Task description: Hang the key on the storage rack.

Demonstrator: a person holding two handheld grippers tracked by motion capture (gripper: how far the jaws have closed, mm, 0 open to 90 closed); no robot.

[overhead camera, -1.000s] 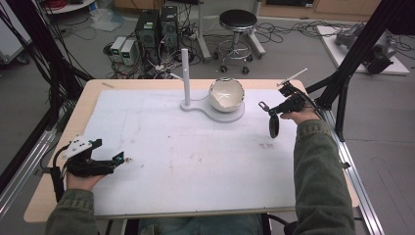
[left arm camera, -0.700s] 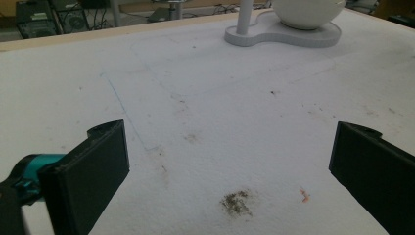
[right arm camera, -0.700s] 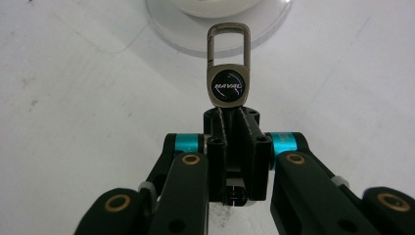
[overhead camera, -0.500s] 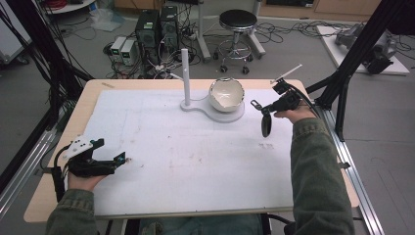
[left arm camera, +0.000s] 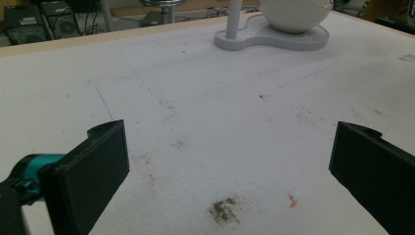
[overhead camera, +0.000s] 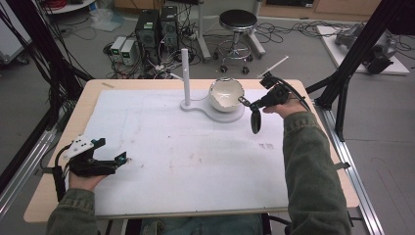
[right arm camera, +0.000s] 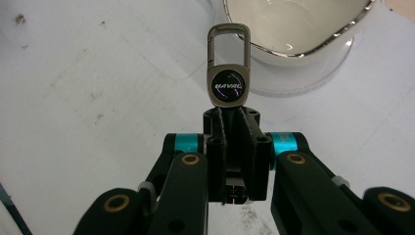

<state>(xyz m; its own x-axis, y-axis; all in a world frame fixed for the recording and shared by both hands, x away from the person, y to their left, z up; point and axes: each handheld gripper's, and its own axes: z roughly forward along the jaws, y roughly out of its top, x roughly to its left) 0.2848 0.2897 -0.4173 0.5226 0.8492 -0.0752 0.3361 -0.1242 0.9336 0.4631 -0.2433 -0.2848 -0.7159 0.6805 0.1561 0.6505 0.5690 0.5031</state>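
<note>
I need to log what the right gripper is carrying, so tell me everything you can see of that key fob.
The key fob is a metal clip, bronze-grey as it looks, with an oblong carabiner loop above a rounded body that bears a dark round badge lettered HAVAL. A dark strap, leather as it looks, runs from its lower end into the shut fingers of the right gripper, which alone touch it. It is held off the table, loop pointing toward the white bowl.
</note>
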